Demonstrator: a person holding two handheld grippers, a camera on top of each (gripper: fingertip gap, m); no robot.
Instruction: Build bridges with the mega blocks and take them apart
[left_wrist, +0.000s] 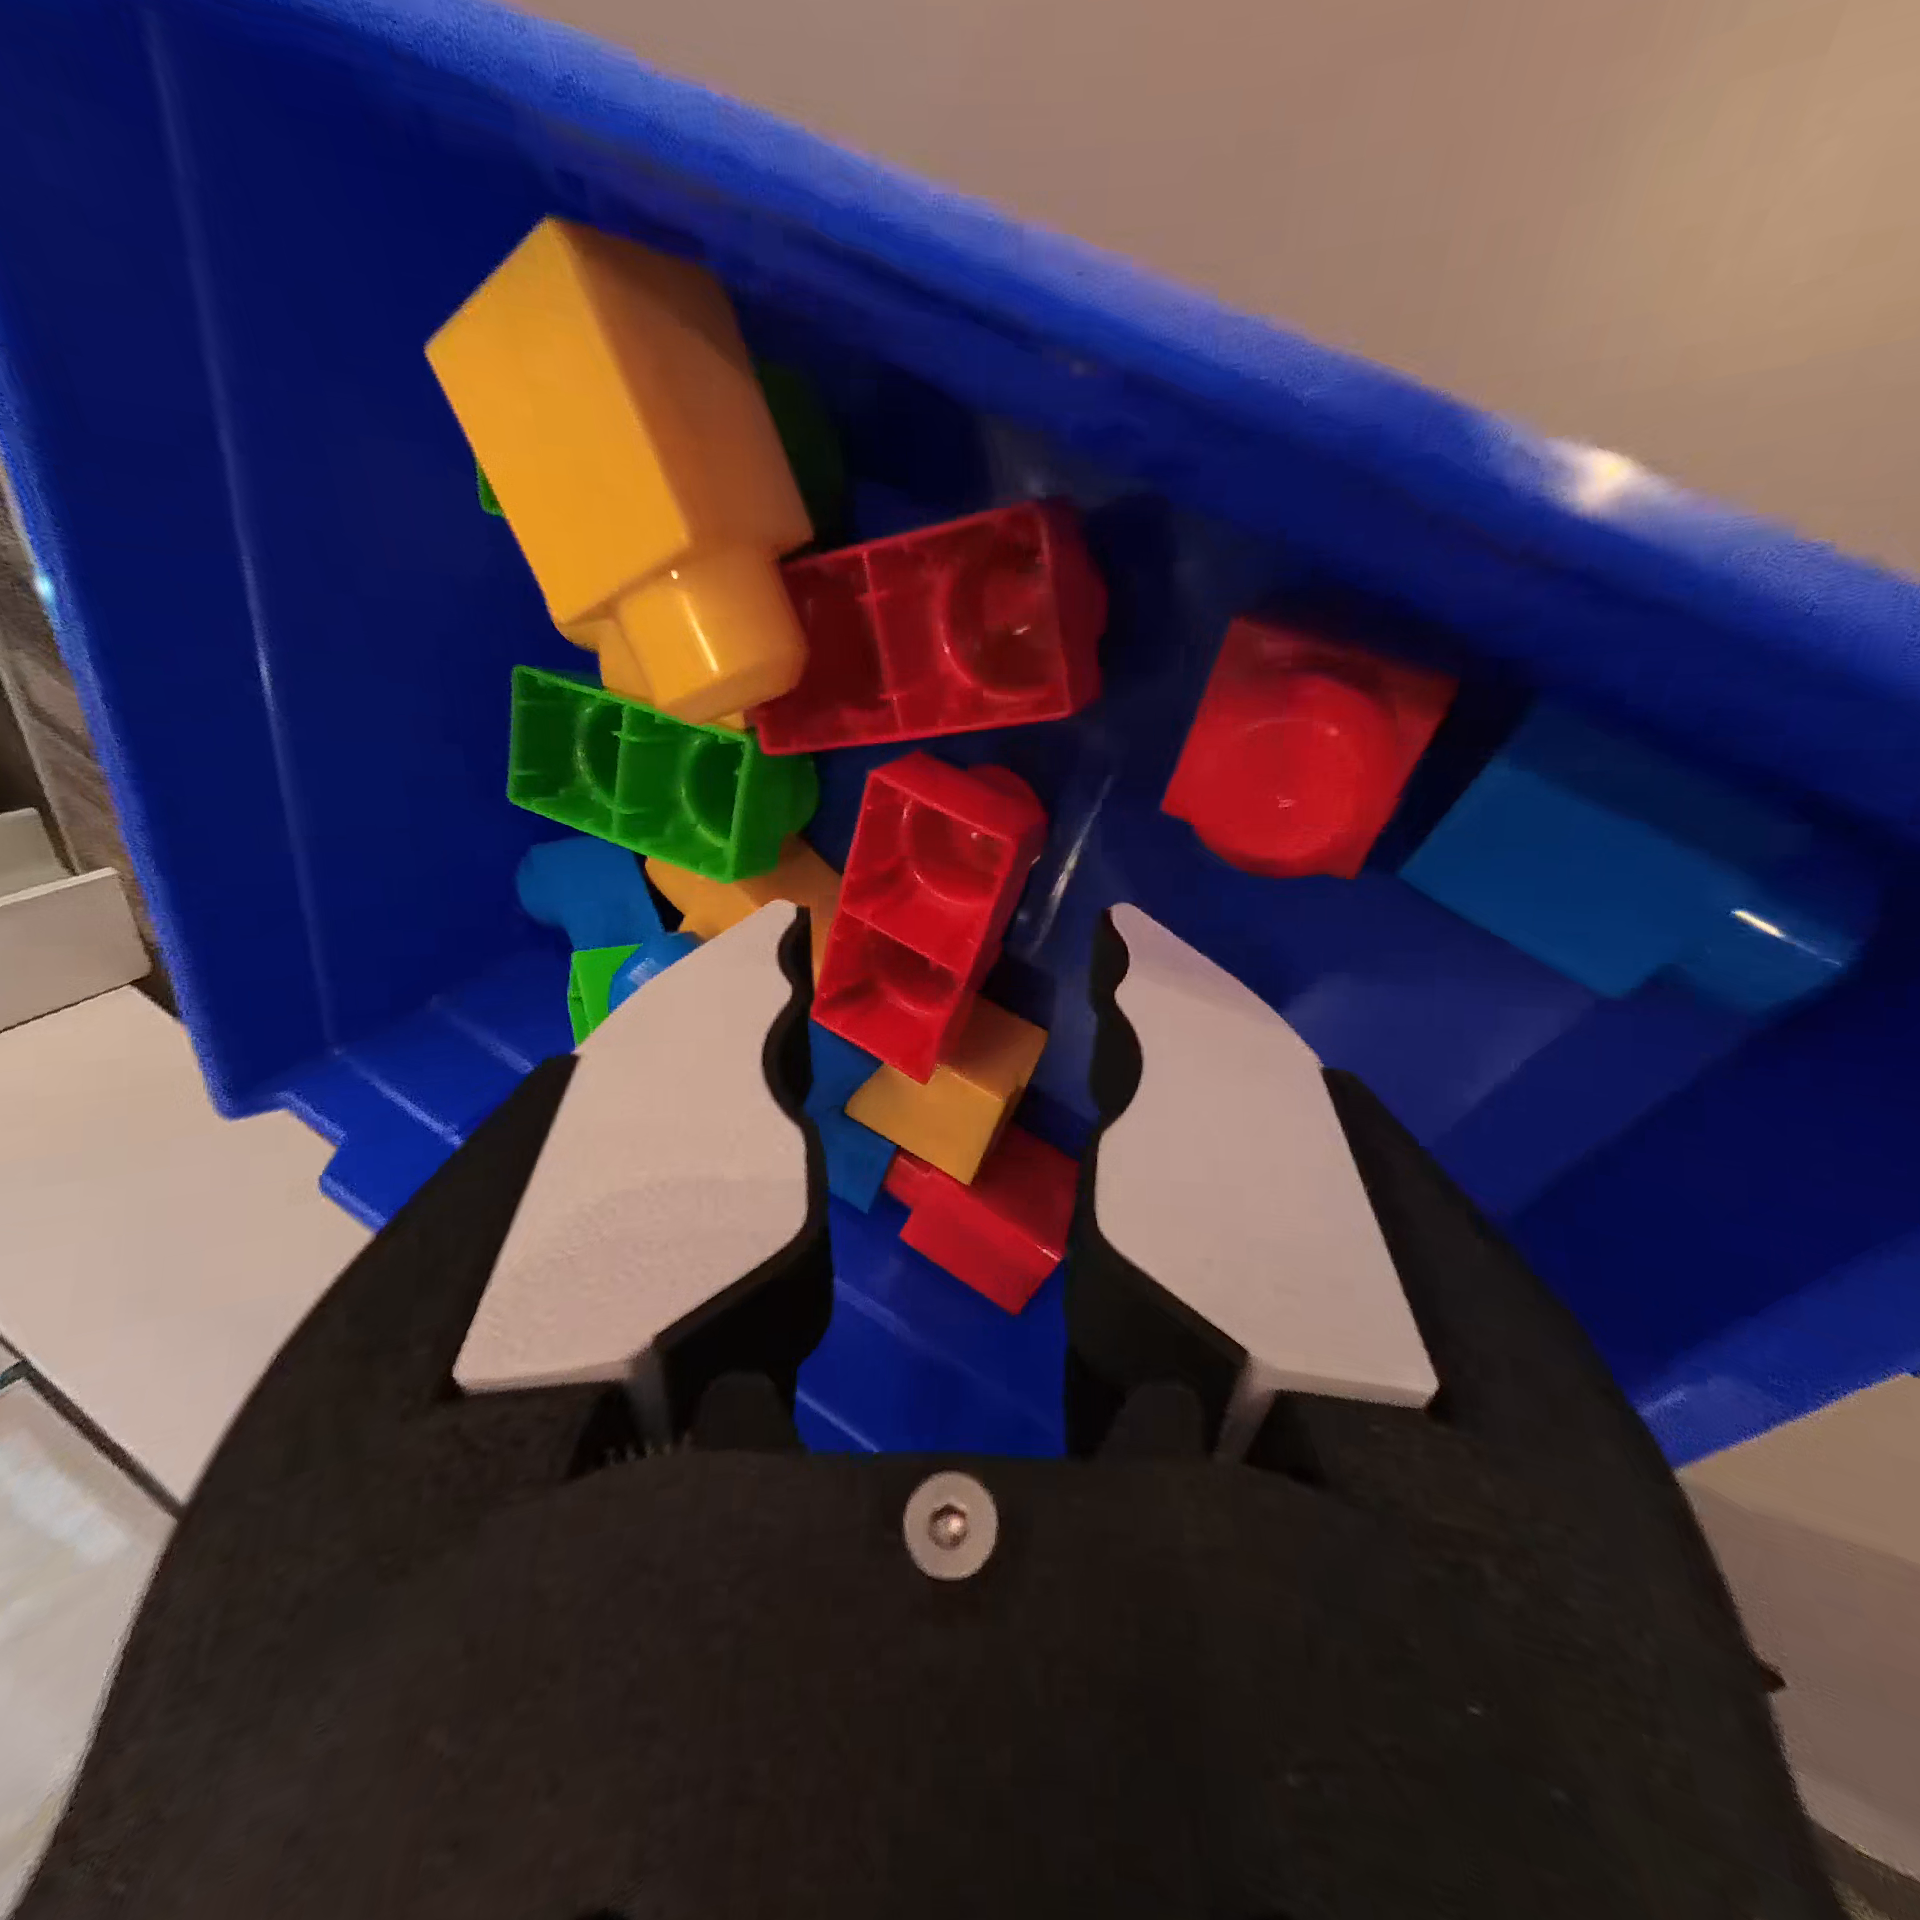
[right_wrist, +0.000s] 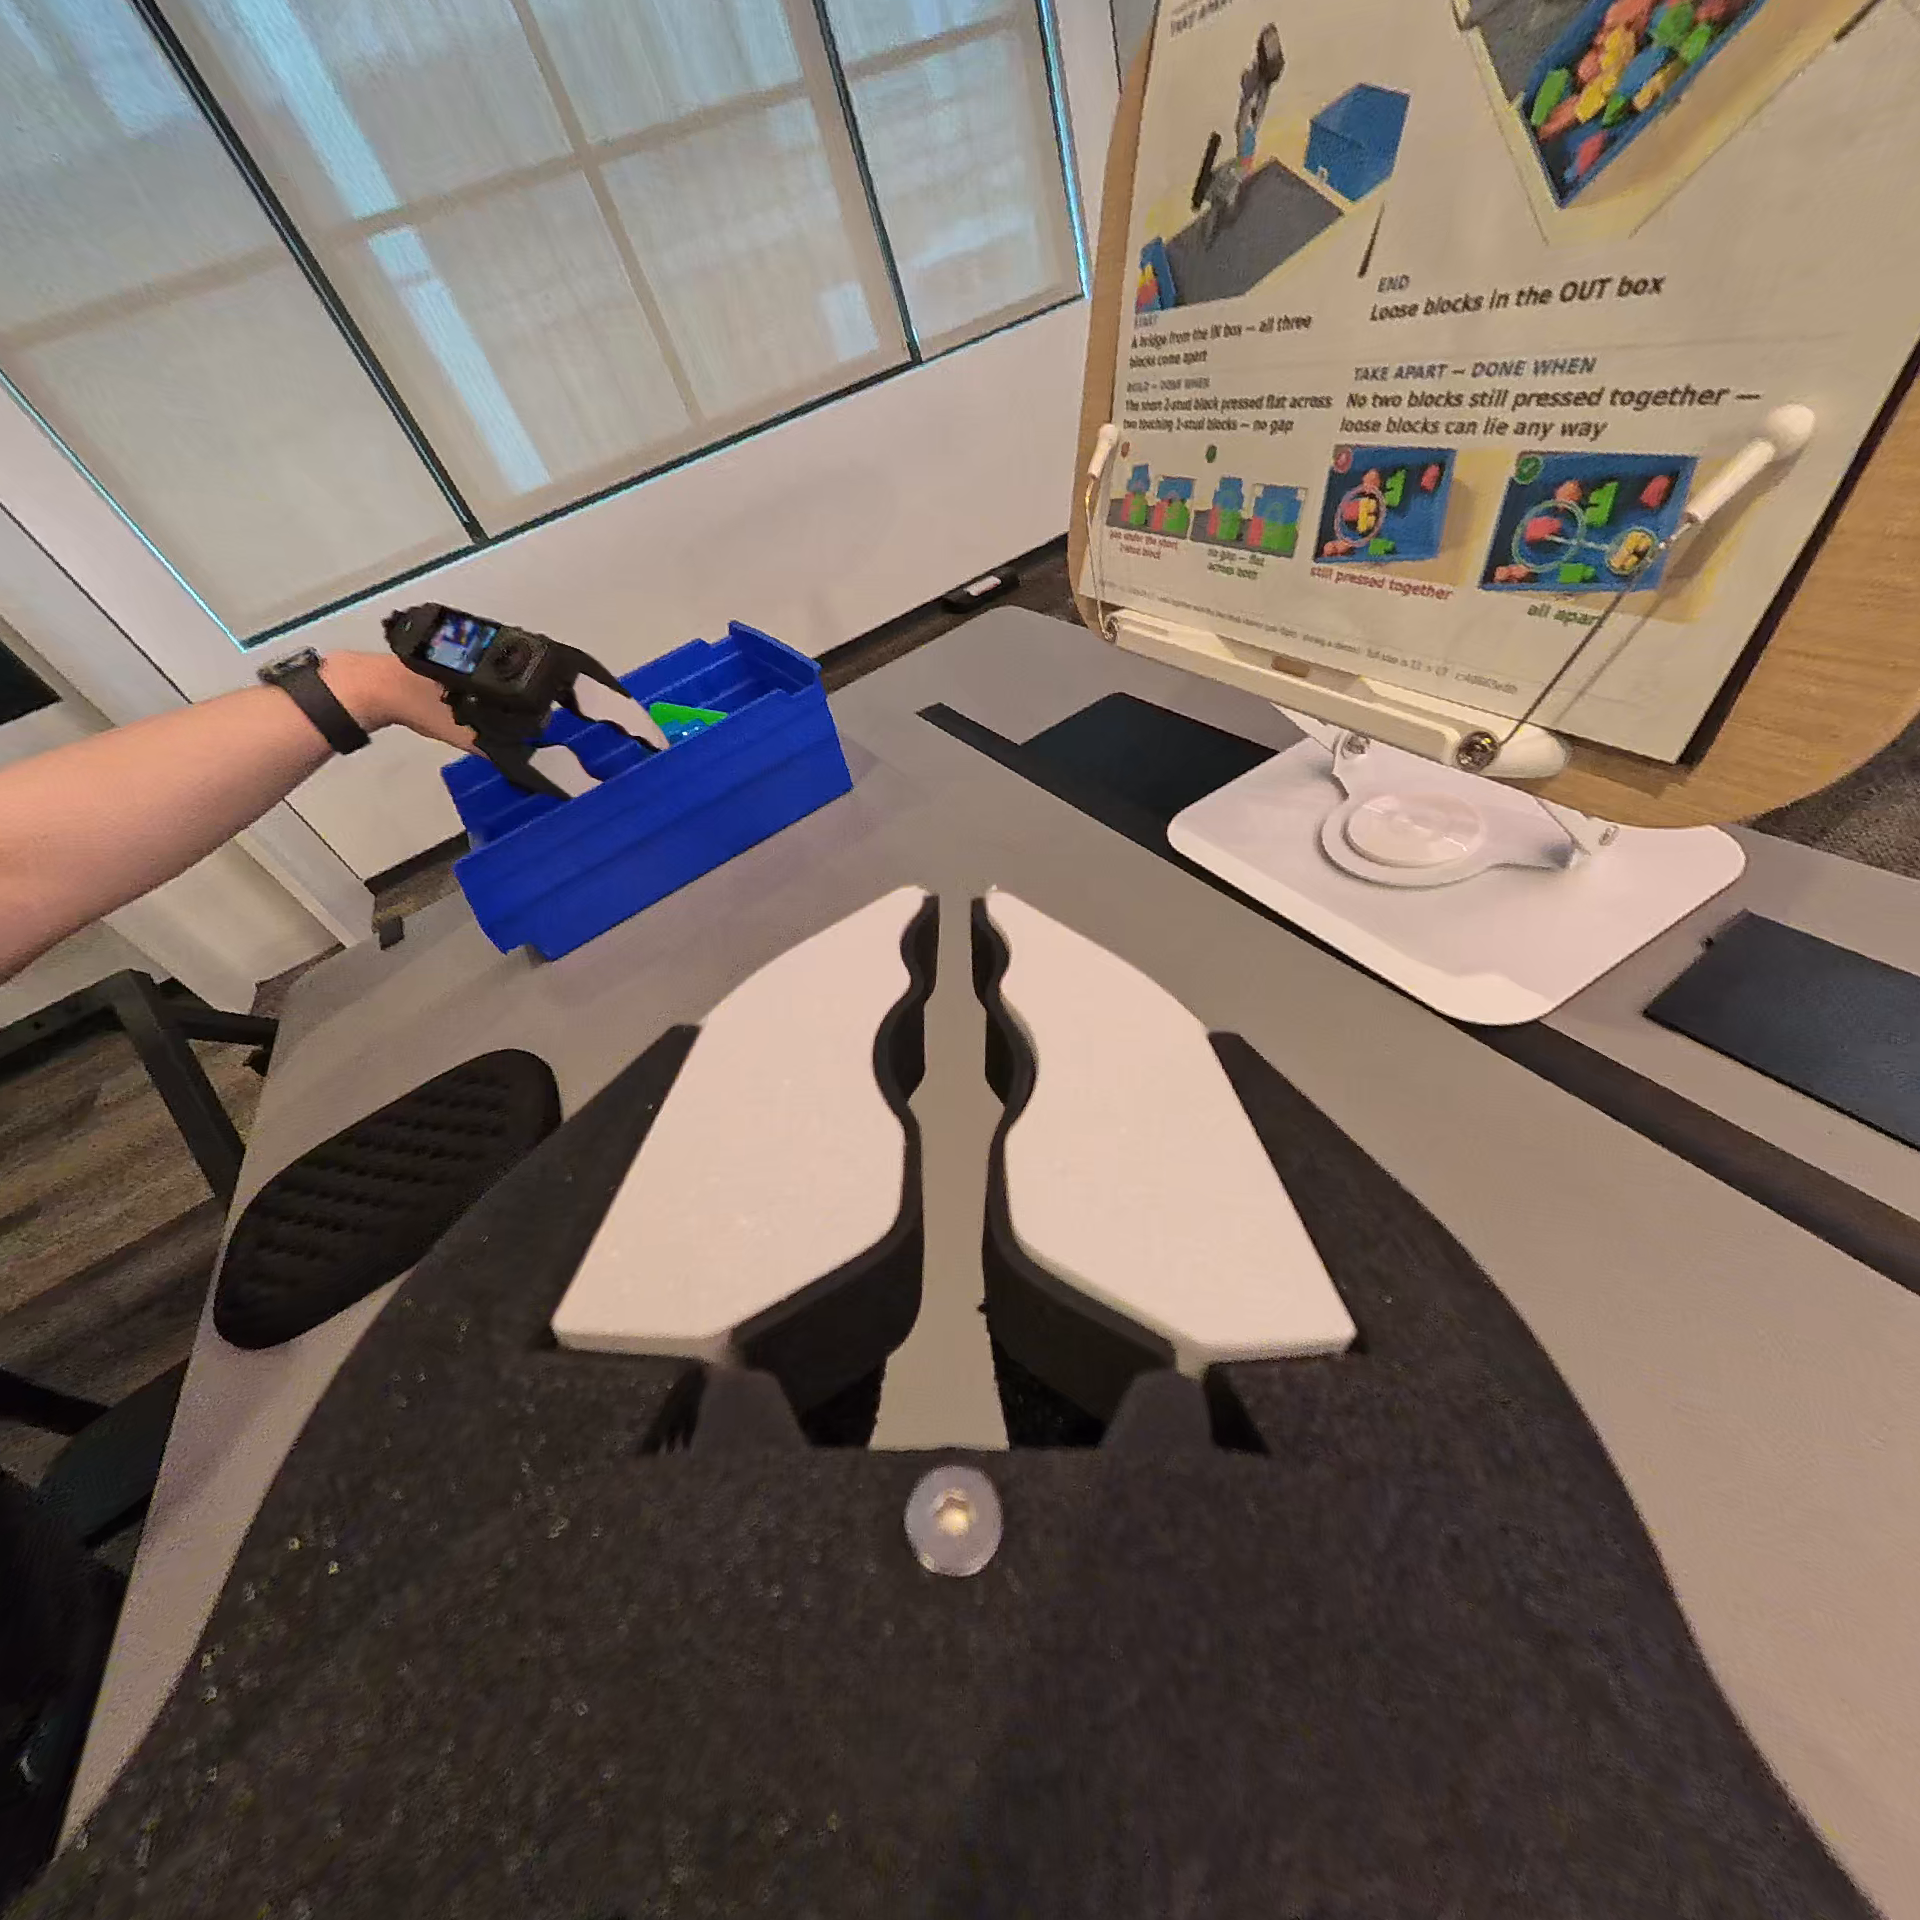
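The grey bench (right_wrist: 1039, 748) carries a blue bin (right_wrist: 665, 842) near its far-left corner, a white stand base (right_wrist: 1455, 935) at right, and black mats (right_wrist: 1808, 1029).

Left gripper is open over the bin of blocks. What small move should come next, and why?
Probably lower the left gripper a little and close on the red block lying between its open jaws. It holds nothing yet, that block sits on top of the pile in the blue bin, and the right gripper waits, nearly shut, over the table.
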